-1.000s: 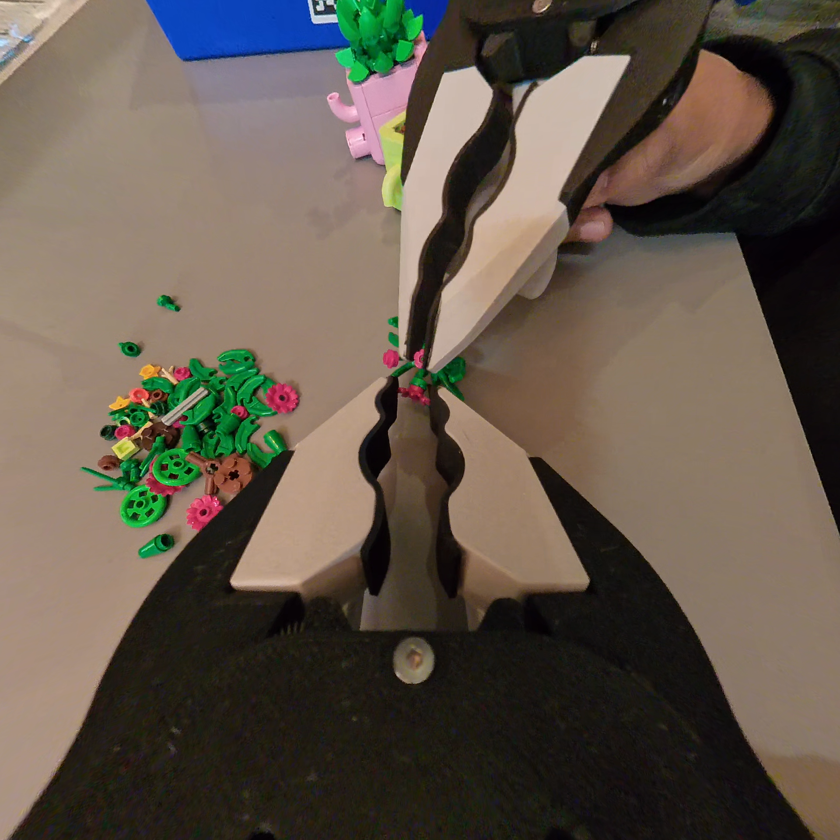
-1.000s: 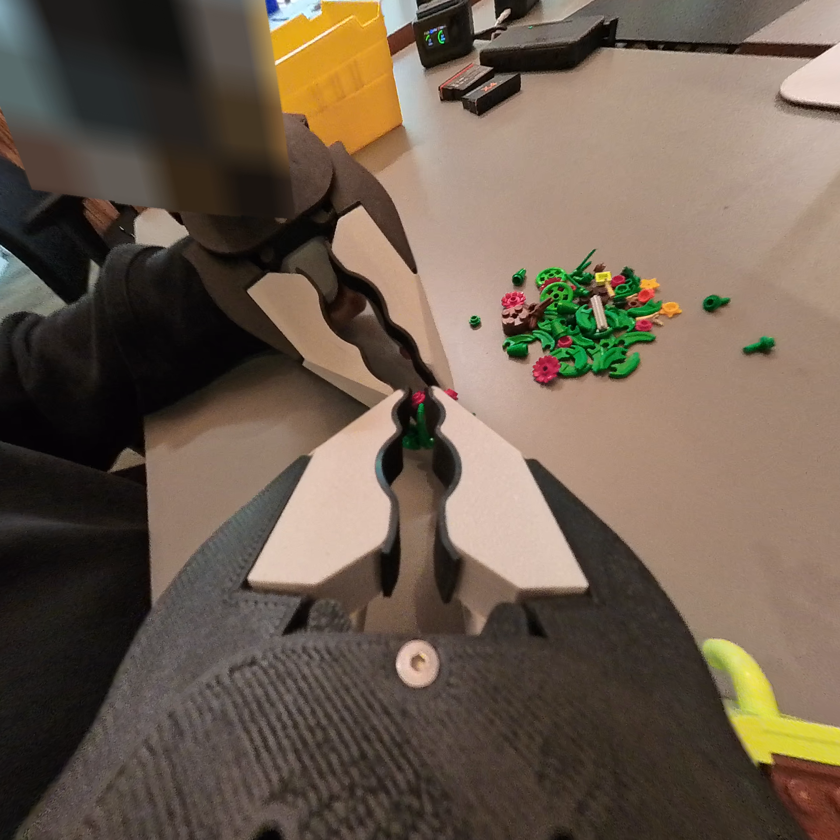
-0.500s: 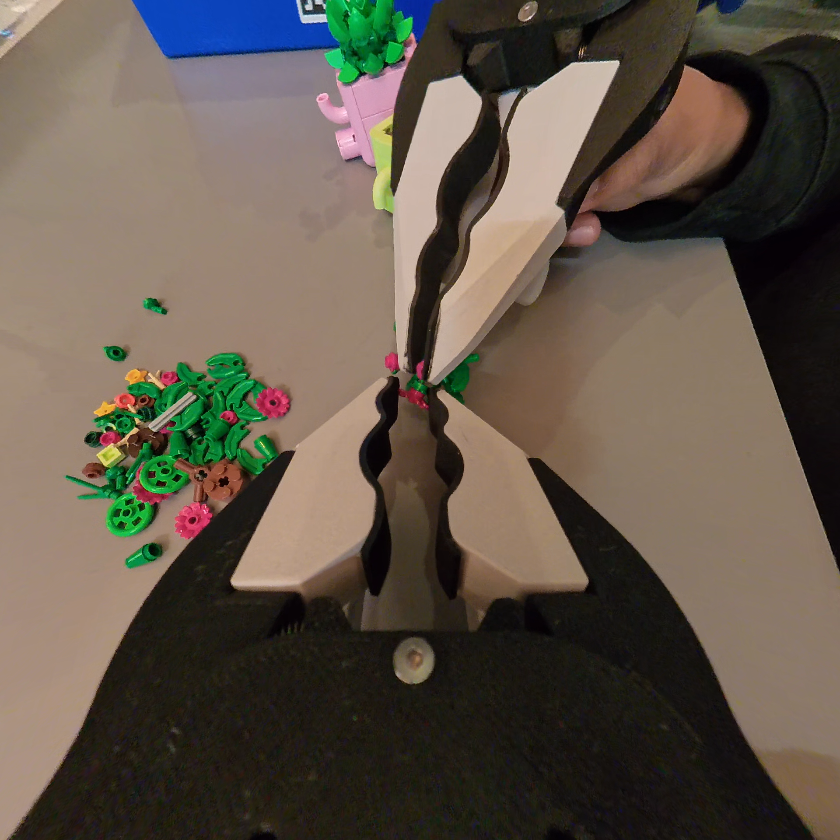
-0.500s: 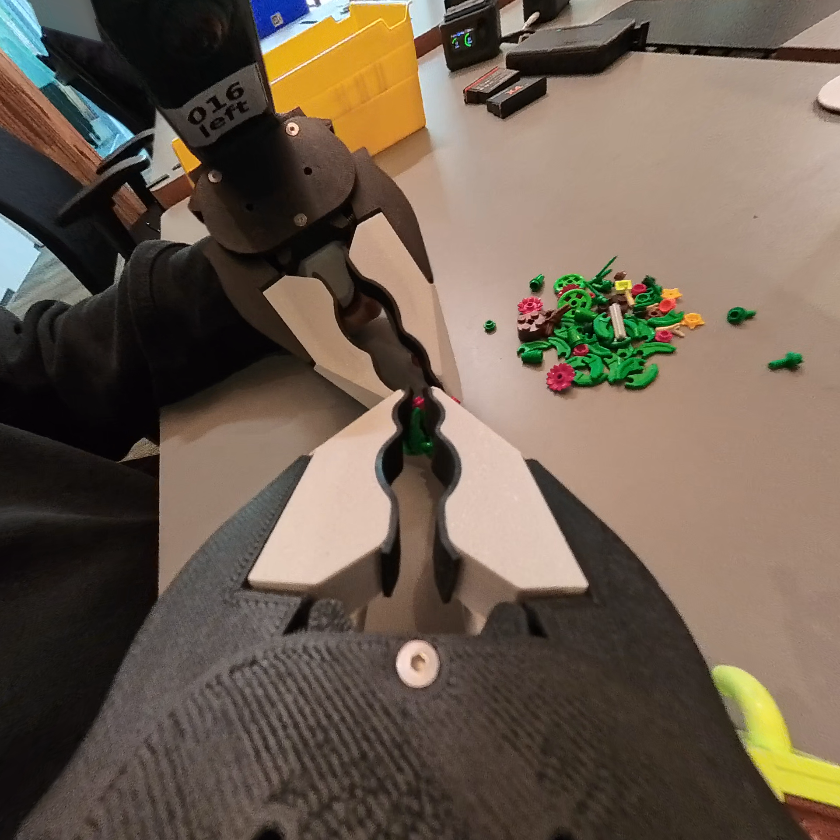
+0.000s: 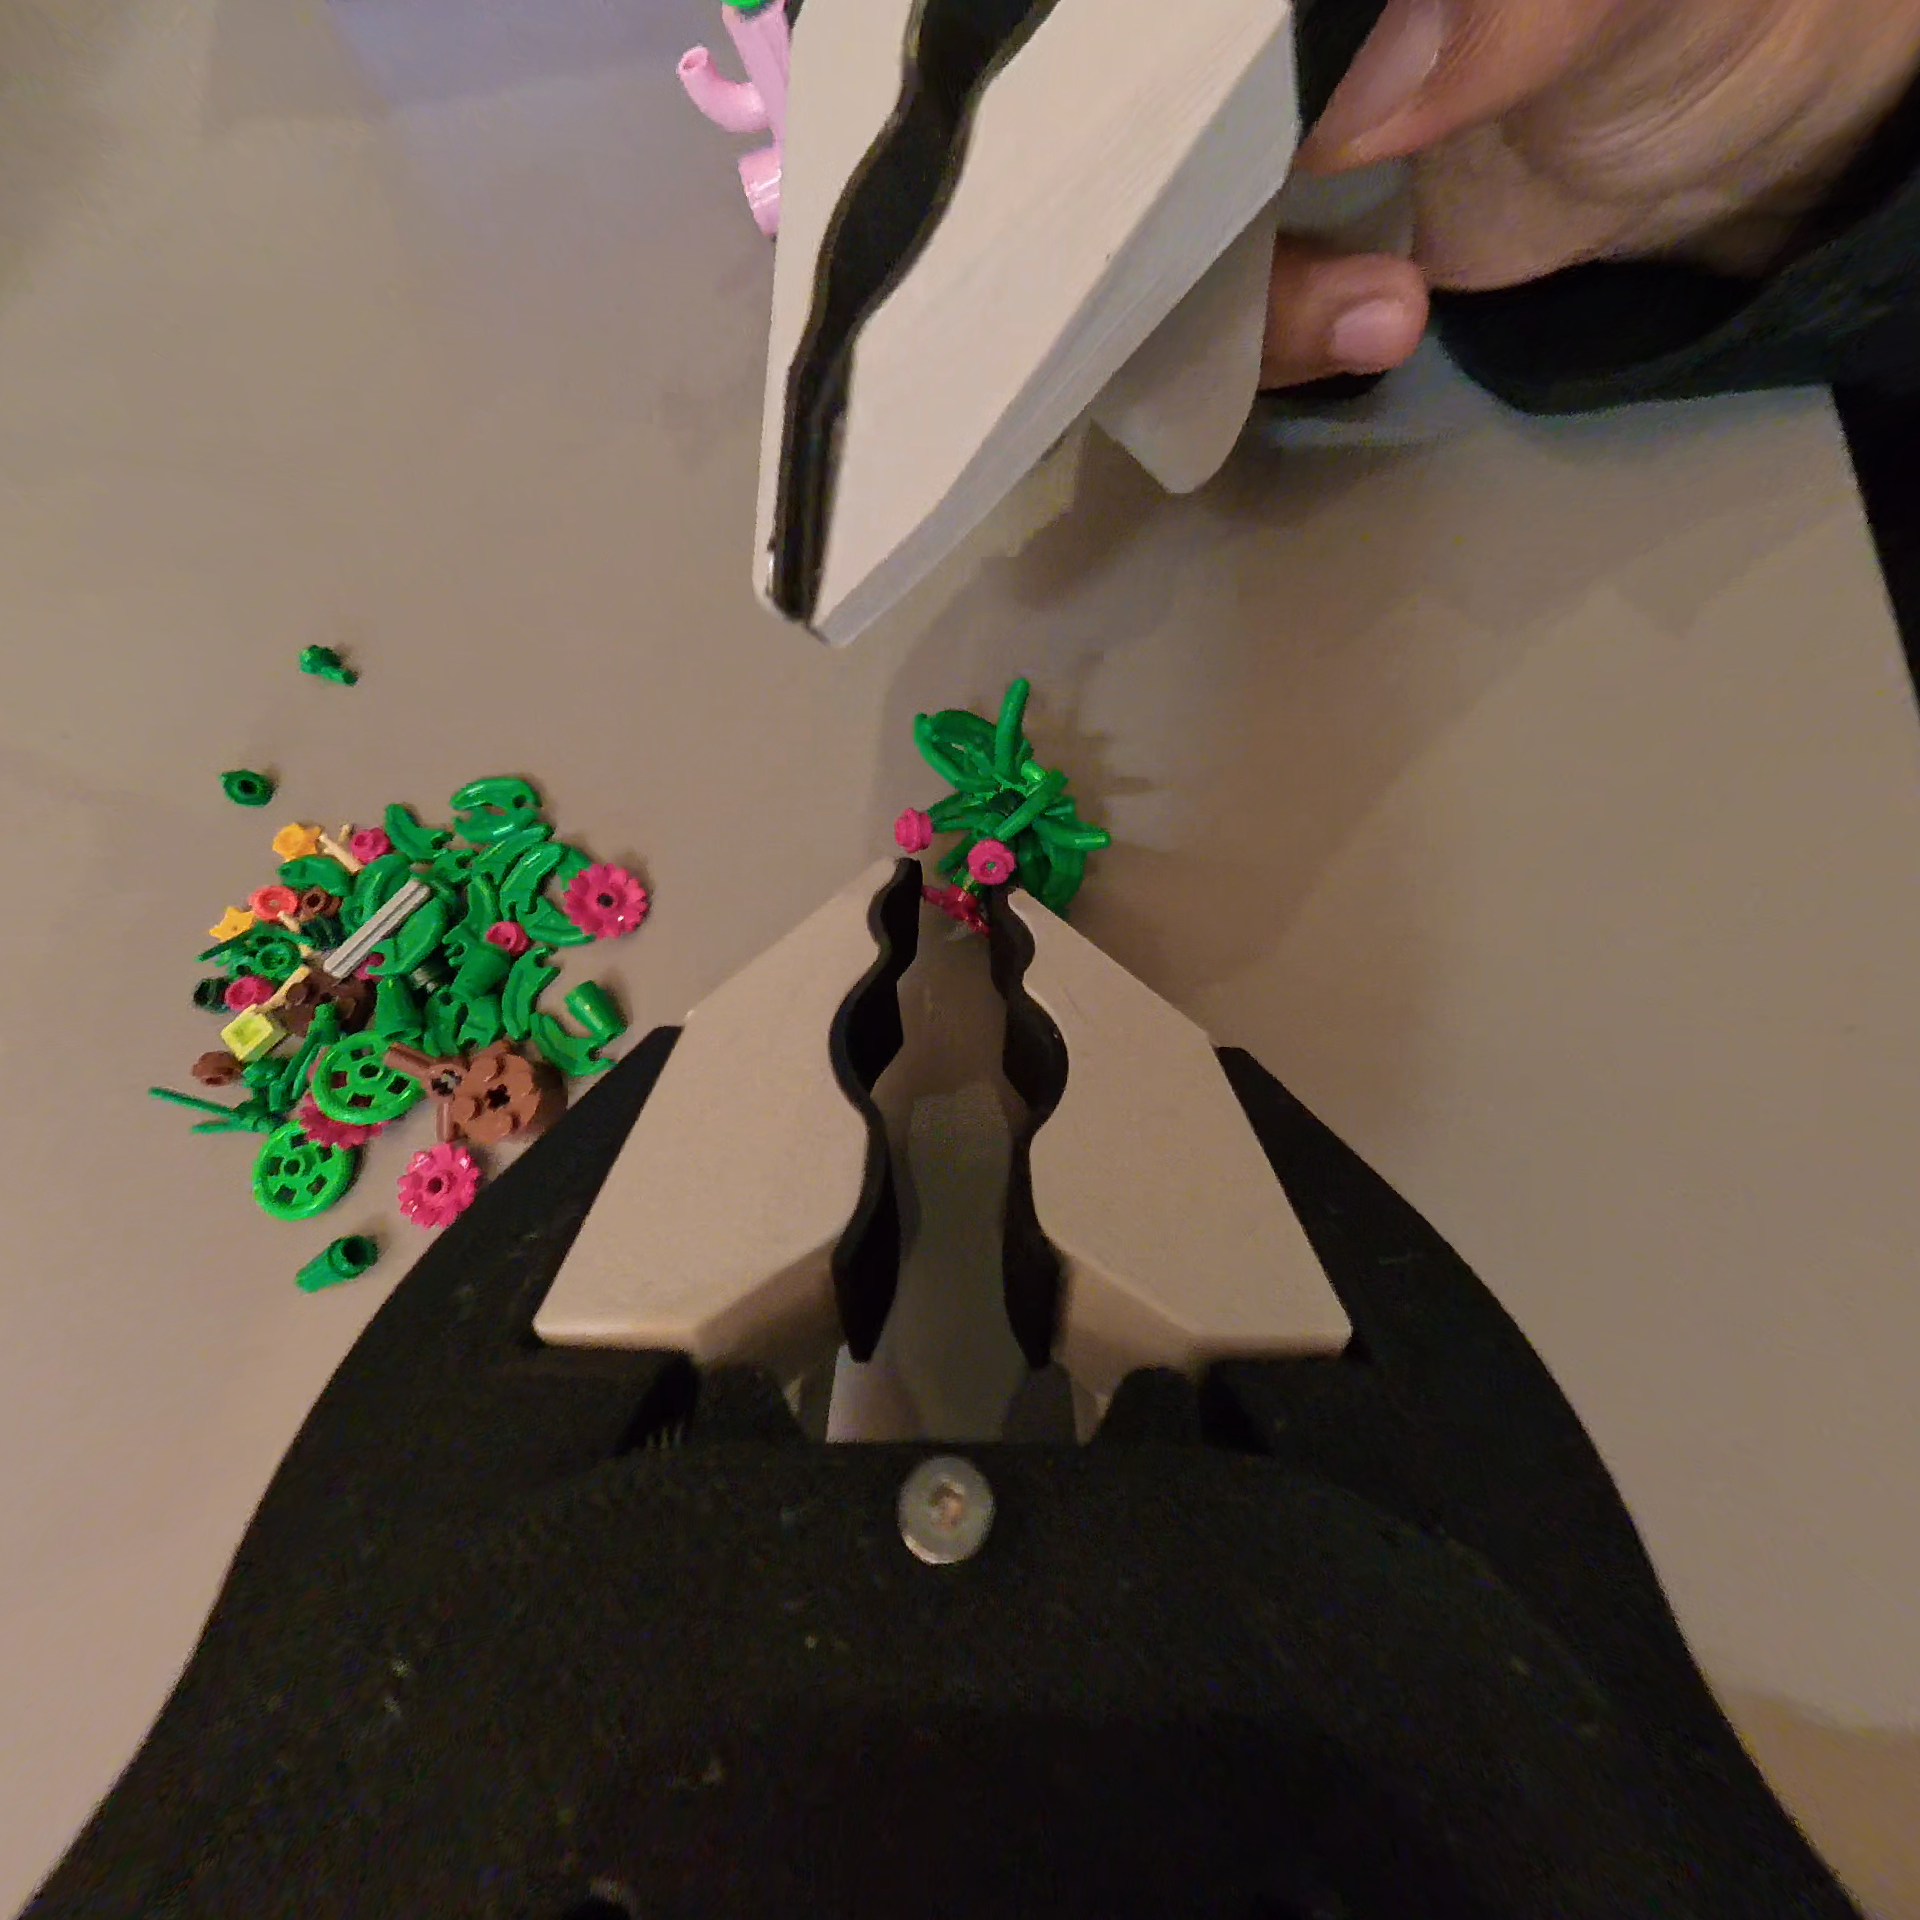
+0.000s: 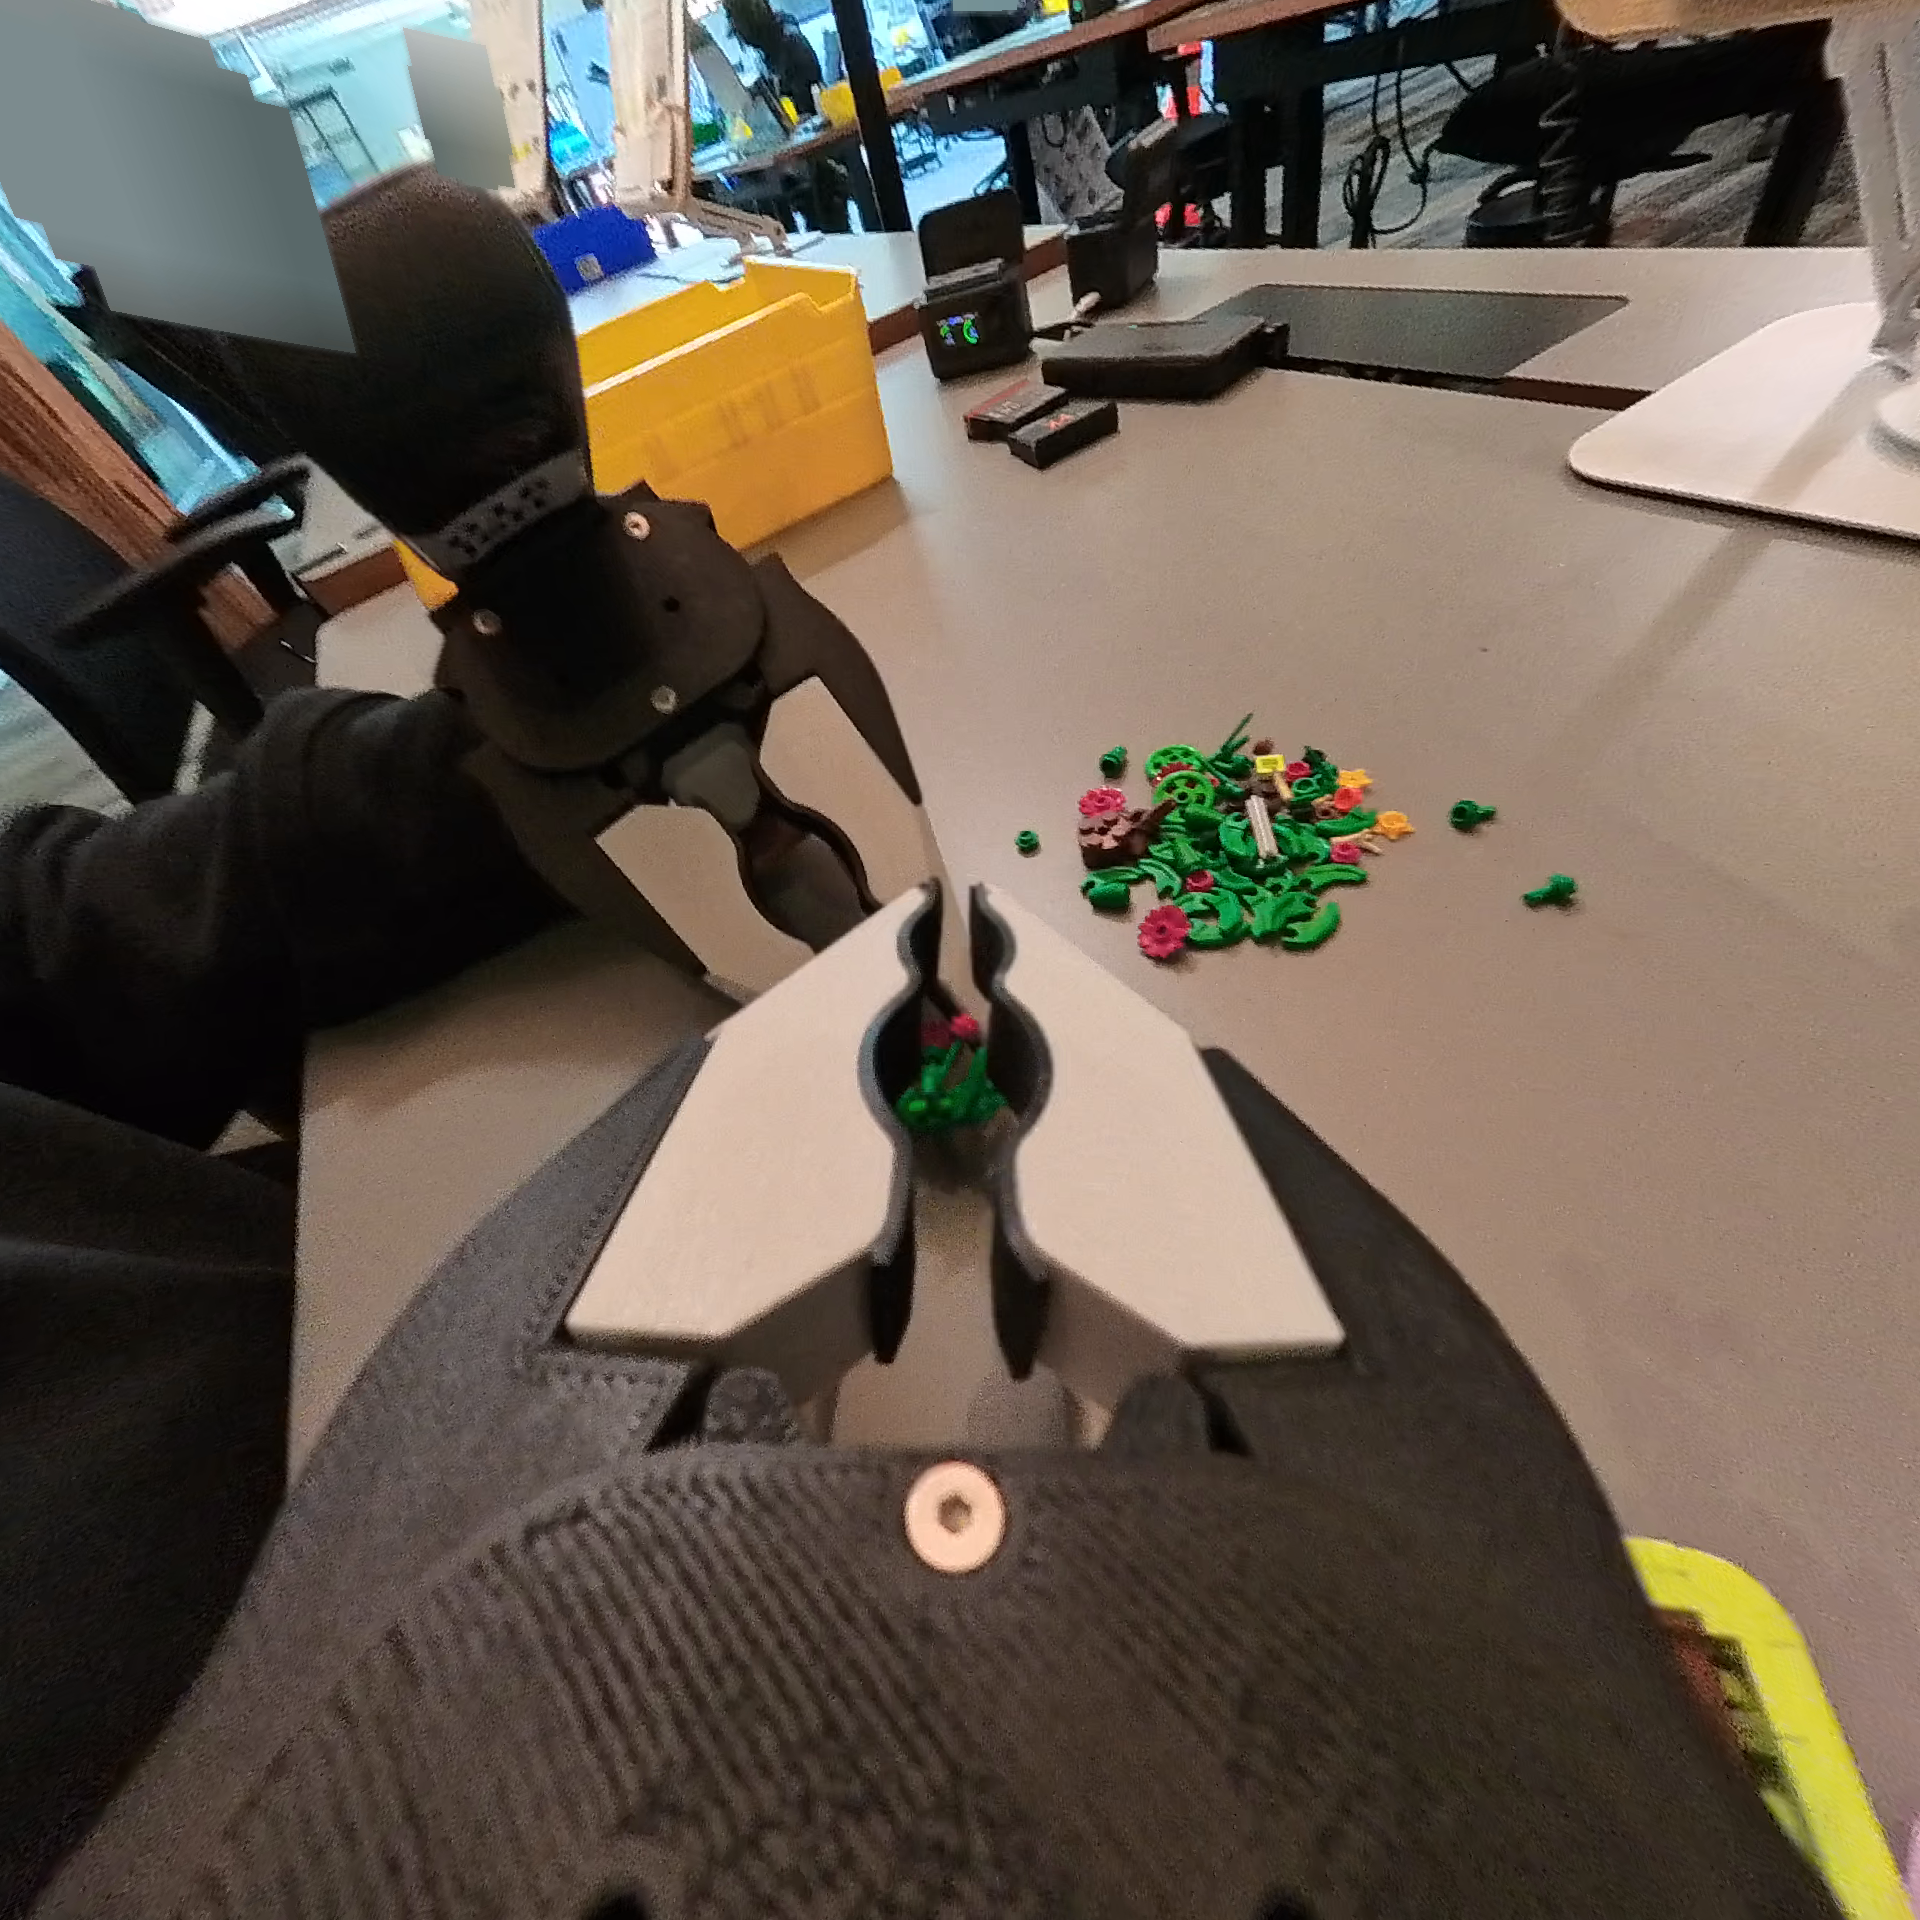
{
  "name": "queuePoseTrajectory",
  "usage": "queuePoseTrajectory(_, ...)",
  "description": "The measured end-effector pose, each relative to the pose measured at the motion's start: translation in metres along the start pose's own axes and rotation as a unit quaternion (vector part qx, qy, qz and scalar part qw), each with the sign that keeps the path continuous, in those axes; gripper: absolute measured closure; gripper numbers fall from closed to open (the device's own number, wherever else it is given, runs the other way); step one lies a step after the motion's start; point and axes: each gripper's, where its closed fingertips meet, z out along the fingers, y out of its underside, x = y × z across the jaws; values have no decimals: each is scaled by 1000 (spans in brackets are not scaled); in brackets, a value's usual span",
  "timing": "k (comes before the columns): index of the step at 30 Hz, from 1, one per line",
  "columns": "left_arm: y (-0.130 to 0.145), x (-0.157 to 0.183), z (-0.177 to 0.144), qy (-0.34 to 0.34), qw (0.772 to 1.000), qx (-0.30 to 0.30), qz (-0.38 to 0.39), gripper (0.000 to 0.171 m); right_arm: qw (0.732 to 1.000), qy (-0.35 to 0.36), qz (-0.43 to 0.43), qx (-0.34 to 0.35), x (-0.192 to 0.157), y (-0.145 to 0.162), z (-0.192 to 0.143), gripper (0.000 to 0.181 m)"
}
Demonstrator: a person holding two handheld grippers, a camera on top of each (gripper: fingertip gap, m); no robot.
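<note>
- The left gripper (image 5: 951, 899), in the lower middle of the left wrist view, has its fingers parted by a narrow gap; the right tip touches a small green sprig with pink blossoms (image 5: 997, 821) that stands on the grey table (image 5: 1507, 935). Whether it pinches the sprig I cannot tell.
- The right gripper (image 5: 795, 603) hangs at upper centre, well above the sprig, fingers nearly together with nothing between the tips.
- In the right wrist view the sprig (image 6: 951, 1081) shows through the gap of the right gripper (image 6: 956, 904), below it.
- A heap of loose green, pink and brown toy pieces (image 5: 405, 987) lies at centre left, with a few strays beyond it.
- A pink toy pot (image 5: 743, 104) stands at the top edge, behind the right gripper.
- Bare table spreads to the right as far as its edge at upper right.
- A yellow bin (image 6: 727, 395) and dark boxes (image 6: 1039, 416) sit far back.
</note>
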Motion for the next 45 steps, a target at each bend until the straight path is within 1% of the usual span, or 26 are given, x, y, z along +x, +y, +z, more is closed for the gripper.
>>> queuePoseTrajectory(3, 2, -8, -3, -20, 1000, 3, 9, 163, 999, 22, -20, -31, 4, 10, 4, 167)
queuePoseTrajectory(5, 3, -15, -6, -47, 998, 6, 36, 163, 997, 39, -26, -63, 7, 21, 9, 162)
queuePoseTrajectory(7, 3, -20, -7, -78, 994, 4, 75, 162, 995, 49, -34, -77, 8, 26, 12, 163)
queuePoseTrajectory(10, -3, -20, -8, -107, 986, 11, 125, 162, 995, 55, -28, -72, 11, 24, 10, 164)
queuePoseTrajectory(13, -11, -17, -10, -115, 983, 25, 141, 162, 996, 33, 8, -85, 11, 30, 11, 163)
queuePoseTrajectory(15, -10, -17, -11, -111, 984, 25, 139, 162, 995, 13, 29, -96, 8, 33, 12, 162)
queuePoseTrajectory(16, -9, -16, -12, -108, 984, 23, 137, 162, 995, 9, 32, -96, 7, 34, 12, 163)
queuePoseTrajectory(18, -8, -15, -11, -102, 985, 24, 137, 162, 995, 7, 29, -96, 6, 33, 12, 171)
queuePoseTrajectory(25, -9, -11, -9, -91, 987, 22, 131, 163, 994, -3, 26, -107, 2, 37, 13, 177)
queuePoseTrajectory(28, -14, -7, -10, -80, 989, 35, 123, 163, 995, -16, 43, -92, -1, 32, 13, 178)
queuePoseTrajectory(31, -18, -7, -11, -86, 988, 44, 120, 163, 993, -36, 81, -77, -2, 28, 10, 178)
queuePoseTrajectory(35, -25, -9, -15, -102, 986, 54, 122, 164, 991, -43, 113, -49, -1, 19, 7, 178)
queuePoseTrajectory(36, -26, -6, -15, -94, 986, 55, 125, 164, 991, -47, 125, -33, -1, 14, 7, 178)
queuePoseTrajectory(37, -27, 9, -10, -52, 989, 59, 122, 164, 988, -57, 144, -3, -2, 4, 5, 178)
queuePoseTrajectory(38, -28, 20, -2, -33, 990, 56, 127, 164, 985, -64, 161, 18, 0, -4, 3, 179)
queuePoseTrajectory(40, -21, 11, 6, -97, 977, 5, 190, 163, 988, -30, 151, 7, 12, 1, 2, 177)
queuePoseTrajectory(41, -19, 5, 4, -109, 976, -4, 187, 163, 990, -15, 140, 6, 15, 2, 0, 177)
queuePoseTrajectory(45, -17, -7, -13, -94, 987, 28, 127, 163, 991, -10, 133, 27, 19, -6, -2, 177)
